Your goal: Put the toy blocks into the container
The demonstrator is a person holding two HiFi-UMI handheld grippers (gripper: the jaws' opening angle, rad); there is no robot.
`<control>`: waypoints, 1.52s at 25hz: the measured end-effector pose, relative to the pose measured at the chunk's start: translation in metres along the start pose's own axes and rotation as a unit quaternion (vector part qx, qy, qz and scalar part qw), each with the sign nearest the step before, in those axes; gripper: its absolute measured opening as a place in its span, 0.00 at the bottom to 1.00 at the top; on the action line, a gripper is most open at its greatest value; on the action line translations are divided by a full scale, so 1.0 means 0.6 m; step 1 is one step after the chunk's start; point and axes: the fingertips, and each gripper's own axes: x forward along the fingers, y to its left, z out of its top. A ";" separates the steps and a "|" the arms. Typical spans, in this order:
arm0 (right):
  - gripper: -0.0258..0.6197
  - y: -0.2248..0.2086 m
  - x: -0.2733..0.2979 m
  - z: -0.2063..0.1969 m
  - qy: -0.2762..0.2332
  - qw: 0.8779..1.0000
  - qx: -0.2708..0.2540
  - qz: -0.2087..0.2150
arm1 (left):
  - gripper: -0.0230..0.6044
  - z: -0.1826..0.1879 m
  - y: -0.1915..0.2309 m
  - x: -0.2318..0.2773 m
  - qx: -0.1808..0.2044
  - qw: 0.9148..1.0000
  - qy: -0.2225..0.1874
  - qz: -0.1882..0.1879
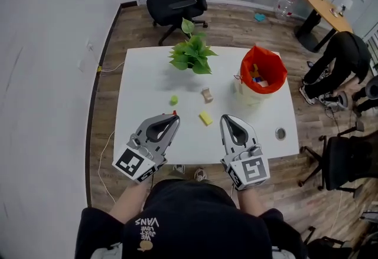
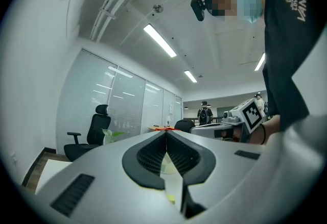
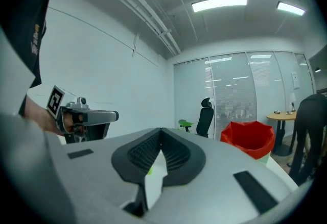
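Near the middle of the frame, a yellow block [image 1: 205, 118] lies flat on the white table [image 1: 147, 75], its long axis slanting from upper left to lower right. It sits between the tips of the two grippers, touching neither. The left gripper [image 1: 173, 115] and right gripper [image 1: 226, 117] are both clenched with nothing in them. Above are a green block [image 1: 174, 100] and a tan block [image 1: 207, 95]. The red-lined container [image 1: 263, 72] stands upper right, with a plant [image 1: 192, 54] to its left.
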 end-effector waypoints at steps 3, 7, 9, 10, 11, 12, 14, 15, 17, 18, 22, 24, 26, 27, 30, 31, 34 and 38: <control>0.07 -0.005 0.018 0.005 -0.004 1.000 -0.002 -0.016 | 0.05 0.007 0.017 0.009 0.004 1.000 -0.002 -0.018; 0.07 -0.002 0.036 0.009 -0.010 0.999 0.003 -0.037 | 0.05 0.013 0.041 0.011 0.005 0.999 -0.002 -0.034; 0.07 -0.003 0.043 0.011 -0.014 0.999 0.007 -0.046 | 0.05 0.014 0.052 0.014 0.001 0.999 -0.002 -0.040; 0.07 -0.003 0.046 0.011 -0.014 0.999 0.007 -0.049 | 0.05 0.013 0.056 0.015 0.001 0.999 0.003 -0.042; 0.07 -0.002 0.049 0.011 -0.013 0.999 0.005 -0.050 | 0.05 0.011 0.060 0.017 0.003 0.999 0.008 -0.043; 0.07 -0.001 0.053 0.011 -0.012 0.999 0.001 -0.049 | 0.05 0.010 0.063 0.018 0.005 0.999 0.009 -0.046; 0.07 -0.001 0.060 0.011 -0.008 0.999 -0.006 -0.045 | 0.05 0.013 0.065 0.024 0.004 0.999 -0.002 -0.053; 0.07 -0.002 0.063 0.011 -0.006 0.999 -0.008 -0.042 | 0.05 0.014 0.066 0.028 0.002 0.999 -0.006 -0.052; 0.07 -0.005 0.072 0.011 -0.004 0.999 -0.006 -0.036 | 0.05 0.014 0.072 0.036 -0.002 0.999 -0.006 -0.048; 0.07 -0.008 0.077 0.012 -0.001 0.999 -0.005 -0.034 | 0.05 0.013 0.075 0.040 -0.003 0.999 -0.006 -0.045; 0.07 -0.026 0.089 0.011 0.012 0.999 -0.004 -0.037 | 0.05 0.012 0.084 0.054 -0.005 0.999 -0.006 -0.037; 0.07 -0.031 0.094 0.009 0.014 0.999 -0.003 -0.034 | 0.05 0.011 0.088 0.059 -0.006 0.999 -0.007 -0.032; 0.07 -0.036 0.099 0.004 0.021 0.999 -0.001 -0.035 | 0.05 0.010 0.090 0.062 -0.005 1.000 -0.005 -0.030; 0.07 -0.038 0.102 0.001 0.022 0.999 -0.003 -0.034 | 0.05 0.009 0.092 0.064 -0.005 1.000 -0.005 -0.029; 0.07 -0.040 0.112 -0.013 0.019 0.999 -0.015 -0.022 | 0.05 0.006 0.095 0.071 -0.008 1.000 -0.005 -0.027; 0.07 -0.040 0.115 -0.020 0.021 0.999 -0.020 -0.018 | 0.05 0.003 0.095 0.073 -0.009 1.000 -0.003 -0.026; 0.07 -0.038 0.124 -0.052 0.045 0.998 -0.036 -0.008 | 0.05 0.000 0.091 0.079 -0.009 1.000 -0.001 -0.028; 0.07 -0.040 0.134 -0.116 0.069 0.997 -0.038 0.012 | 0.05 -0.001 0.084 0.084 -0.010 1.000 -0.001 -0.028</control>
